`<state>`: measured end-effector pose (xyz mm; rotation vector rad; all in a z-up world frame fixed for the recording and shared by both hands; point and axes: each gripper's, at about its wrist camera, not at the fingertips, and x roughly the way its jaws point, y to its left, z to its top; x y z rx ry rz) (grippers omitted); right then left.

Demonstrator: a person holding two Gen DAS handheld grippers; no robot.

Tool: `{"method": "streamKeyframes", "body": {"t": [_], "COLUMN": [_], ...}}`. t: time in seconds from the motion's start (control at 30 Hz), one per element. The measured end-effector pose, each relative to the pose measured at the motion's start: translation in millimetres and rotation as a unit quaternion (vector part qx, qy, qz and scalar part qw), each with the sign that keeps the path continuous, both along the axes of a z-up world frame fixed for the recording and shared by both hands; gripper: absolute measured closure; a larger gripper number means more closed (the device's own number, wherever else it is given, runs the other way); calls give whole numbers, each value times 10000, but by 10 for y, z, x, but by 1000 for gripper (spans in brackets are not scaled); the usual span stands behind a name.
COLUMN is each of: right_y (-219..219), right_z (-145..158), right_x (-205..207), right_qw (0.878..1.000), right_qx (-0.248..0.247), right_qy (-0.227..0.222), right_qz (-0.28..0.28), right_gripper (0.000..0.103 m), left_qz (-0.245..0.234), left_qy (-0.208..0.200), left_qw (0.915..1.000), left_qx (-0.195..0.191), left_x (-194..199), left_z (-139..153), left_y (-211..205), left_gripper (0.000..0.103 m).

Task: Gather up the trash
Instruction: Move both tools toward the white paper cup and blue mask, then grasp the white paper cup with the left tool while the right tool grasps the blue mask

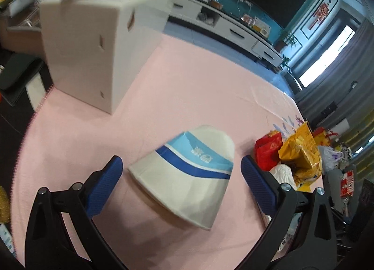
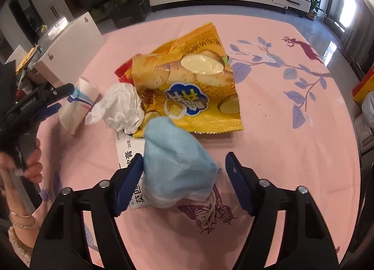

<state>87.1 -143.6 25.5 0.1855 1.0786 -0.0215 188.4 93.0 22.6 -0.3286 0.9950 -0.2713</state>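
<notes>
- Blue face mask (image 2: 174, 164) lies near on the pink table (image 2: 268, 141), between the right gripper (image 2: 184, 176)'s spread fingers, touching only the left one.
- Left gripper (image 1: 182, 174) straddles the paper cup (image 1: 187, 176), fingers open.
- Grasping step: each next needs closing.

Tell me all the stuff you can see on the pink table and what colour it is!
paper cup: one, white with blue bands, lying on its side between the open left fingers
chip bag: one, yellow, table middle
tissue: one, white, crumpled, beside the bag
face mask: one, light blue, between the right fingers
small box: one, white, under the mask
white bin: one, table's far edge
tablecloth: pink, leaf print
left gripper: open
right gripper: around the mask, grip unclear
</notes>
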Motion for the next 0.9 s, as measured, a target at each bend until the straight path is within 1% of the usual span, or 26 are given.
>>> {"method": "streamKeyframes", "body": {"t": [0.07, 0.1, 0.17, 0.2, 0.23, 0.27, 0.3, 0.37, 0.5, 0.53, 0.57, 0.67, 0.77, 0.83, 0.9], "right_y": [-8, -5, 19, 30, 37, 37, 28, 3, -88, -129, -179, -350, -630, -810, -987], "right_z": [-44, -66, -91, -95, -92, -82, -74, -52, 10, 38, 80, 225, 423, 560, 688], "right_x": [-6, -7, -12, -31, -47, -63, -81, -122, -242, -288, -344, -527, -791, -969, -1140], "right_qw": [10000, 9999, 10000, 10000, 9999, 9999, 9999, 10000, 10000, 9999, 9999, 9991, 9960, 9925, 9877], "right_qx": [84, 68, -15, -44, -56, -44, -19, 3, 59, 92, 120, 179, 370, 288, 120], "right_qy": [49, 74, 79, 54, 41, 37, 39, 43, -9, -41, -96, -317, -652, -920, -1157], "right_qz": [2, 12, 41, 56, 74, 89, 93, 67, -6, -27, -53, -200, -491, -751, -1049], "right_gripper": [43, 45, 54, 57, 62, 67, 70, 75, 77, 77, 77, 77, 77, 77, 77], "left_qz": [-208, -284, -326, -319, -300, -273, -282, -430, -366, -358, -349, -323, -467, -612, -861], "left_qy": [128, 150, 100, 97, 85, 56, 25, 41, 191, 261, 242, -38, -530, -853, -1201], "left_qw": [9997, 9995, 9993, 9994, 9994, 9995, 9994, 9990, 9991, 9990, 9991, 9995, 9975, 9945, 9889], "left_qx": [-38, -14, 131, 132, 121, 161, 215, 150, 132, 70, -5, -40, -57, -59, -183], "left_x": [30, 30, 16, 10, 1, -5, -15, -36, -58, -73, -108, -265, -562, -782, -1062], "left_z": [-82, -104, -108, -108, -110, -110, -108, -112, -61, -25, 22, 301, 711, 938, 1155], "left_y": [-43, -69, -111, -130, -151, -169, -196, -256, -307, -332, -337, -412, -579, -732, -961], "left_gripper": [3, 3, 3, 3, 3, 9, 9, 10, 12, 13, 13, 13, 12, 12, 12]}}
